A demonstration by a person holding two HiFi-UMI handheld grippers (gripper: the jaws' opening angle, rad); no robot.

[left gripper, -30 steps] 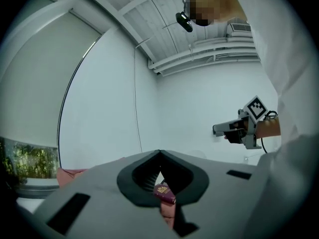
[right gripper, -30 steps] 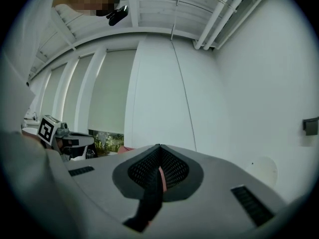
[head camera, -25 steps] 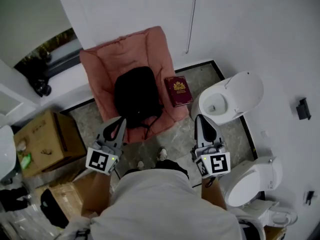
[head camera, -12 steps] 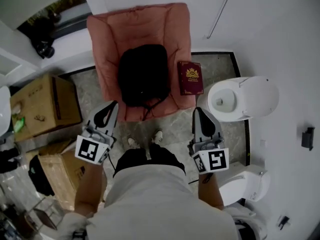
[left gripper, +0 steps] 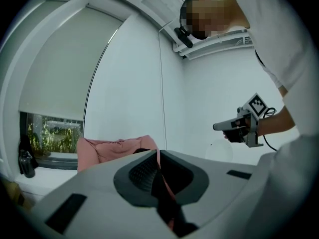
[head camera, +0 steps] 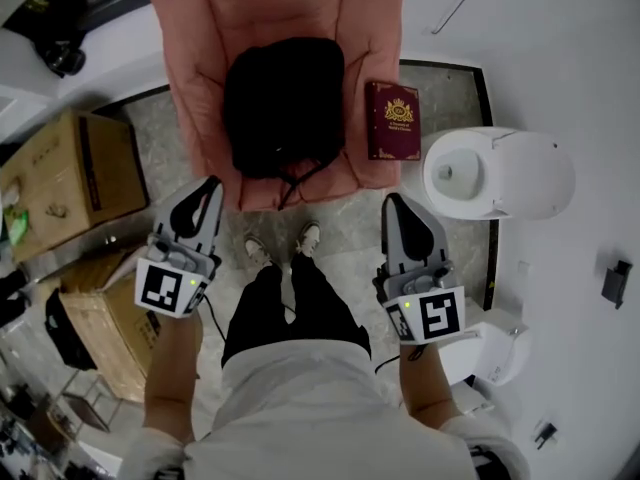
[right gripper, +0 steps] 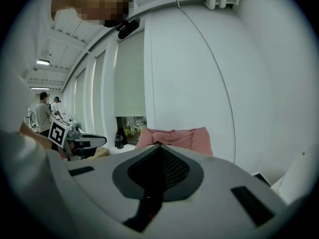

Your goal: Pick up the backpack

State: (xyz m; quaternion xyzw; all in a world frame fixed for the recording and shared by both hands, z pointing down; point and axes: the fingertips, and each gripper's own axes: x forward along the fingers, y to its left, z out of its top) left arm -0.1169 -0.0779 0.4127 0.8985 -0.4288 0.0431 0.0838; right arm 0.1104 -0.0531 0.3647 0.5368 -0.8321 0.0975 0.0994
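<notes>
The black backpack (head camera: pixel 285 103) lies on the seat of a pink cushioned chair (head camera: pixel 200 78), its straps trailing toward the front edge. My left gripper (head camera: pixel 208 183) is shut and empty, hanging just off the chair's front left corner. The right gripper (head camera: pixel 392 200) is also shut and empty, in front of the chair's right corner. Neither touches the backpack. In the left gripper view the closed jaws (left gripper: pixel 157 152) point level at the chair (left gripper: pixel 107 151), with a sliver of the backpack (left gripper: pixel 142 151) behind them. The right gripper view shows its closed jaws (right gripper: pixel 158 146) below the chair's back (right gripper: pixel 174 136).
A dark red book (head camera: pixel 393 120) rests on the chair's right side. A white toilet-like fixture (head camera: pixel 500 173) stands to the right, another (head camera: pixel 495 353) nearer. Cardboard boxes (head camera: pixel 65 173) stand to the left. The person's shoes (head camera: pixel 280 246) are on the stone floor in front of the chair.
Both grippers have sunk and now sit lower before the chair. The chair and backpack have slid toward the top of the head view, and the person's legs and shoes came into sight.
</notes>
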